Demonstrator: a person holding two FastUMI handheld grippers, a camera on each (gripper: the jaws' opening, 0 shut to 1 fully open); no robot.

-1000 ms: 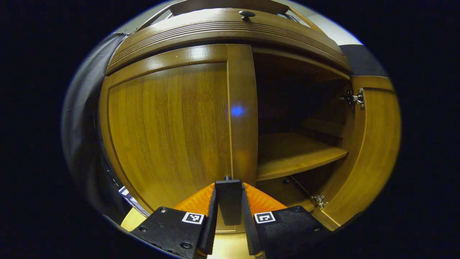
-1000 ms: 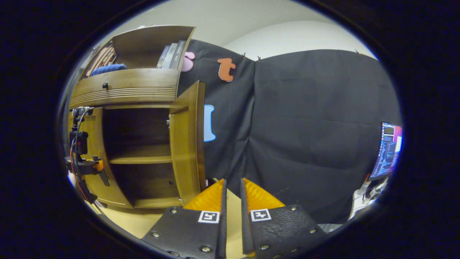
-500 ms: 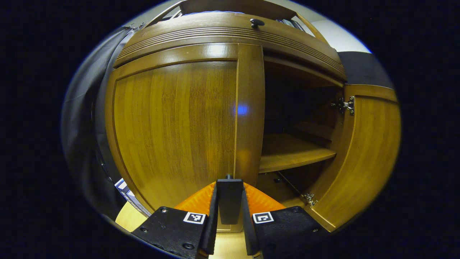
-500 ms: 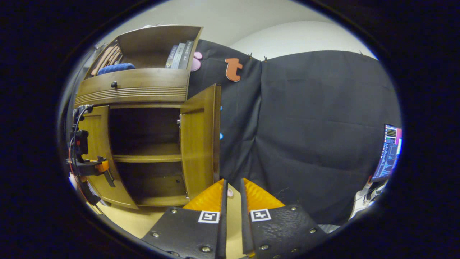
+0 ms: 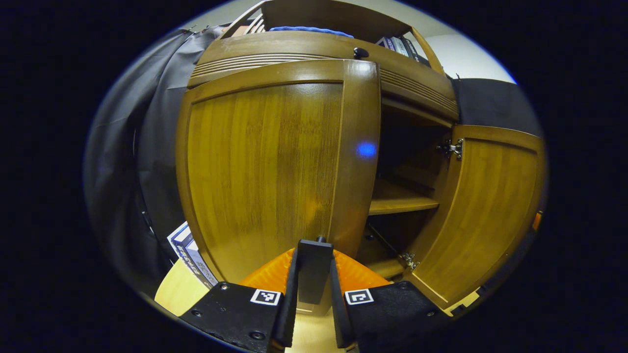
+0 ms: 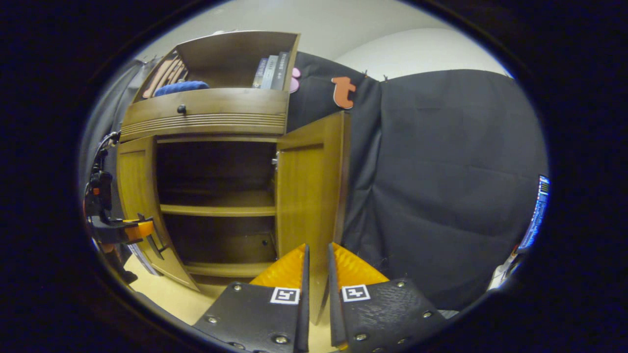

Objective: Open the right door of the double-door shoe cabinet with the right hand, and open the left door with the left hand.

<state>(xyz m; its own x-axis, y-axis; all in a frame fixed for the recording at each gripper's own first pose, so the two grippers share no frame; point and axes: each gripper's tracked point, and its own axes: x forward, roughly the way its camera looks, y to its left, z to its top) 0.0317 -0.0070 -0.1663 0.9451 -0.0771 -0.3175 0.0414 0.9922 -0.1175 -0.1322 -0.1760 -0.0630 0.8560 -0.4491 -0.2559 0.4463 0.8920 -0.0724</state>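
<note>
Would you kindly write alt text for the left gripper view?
The left gripper has its fingers closed on the dark handle of the cabinet's left door, which stands partly open. To its right, the right door is swung wide, showing a bare wooden shelf inside.

Left door (image 5: 274, 166): wood veneer with vertical grain, glossy varnish catching highlights. Right door (image 5: 483, 211): the same lacquered wood, with 2 bright metal hinges (image 5: 450, 148). Shelf (image 6: 218, 210): smooth wood. Booth wall (image 6: 441, 186): matt, creased cloth. Floor (image 6: 167, 294): pale, smooth.
</note>
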